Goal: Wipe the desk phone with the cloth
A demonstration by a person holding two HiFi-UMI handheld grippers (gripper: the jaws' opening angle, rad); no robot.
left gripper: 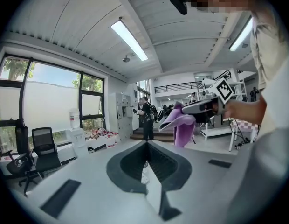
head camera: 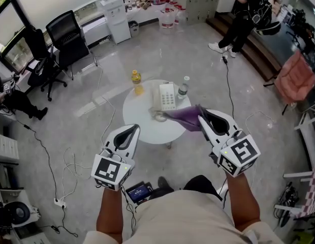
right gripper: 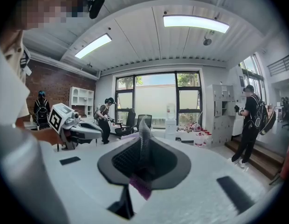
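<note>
The right gripper (head camera: 201, 118) has its jaws clamped on one edge of the purple cloth (head camera: 184, 120). Its own view shows a scrap of purple pinched between them, and the rest of the fabric droops from the tips on the near right of the desk phone (head camera: 166, 96). The left gripper (head camera: 134, 129) has its jaws pressed together with nothing between them and hangs on the near left of the phone, well short of it. The phone lies on a round white table (head camera: 142, 132), with a yellow bottle (head camera: 136, 80) beyond it to the left and a clear bottle (head camera: 183, 87) just to its right. The step in hand looks like the approach: both gripper views look out across the room rather than down, so the cloth is probably above the phone and not yet touching it. The next move calls for lowering the right gripper until the loose fabric lies on the phone's face, then stroking lightly. The left gripper could steady the phone so it does not slide.
</note>
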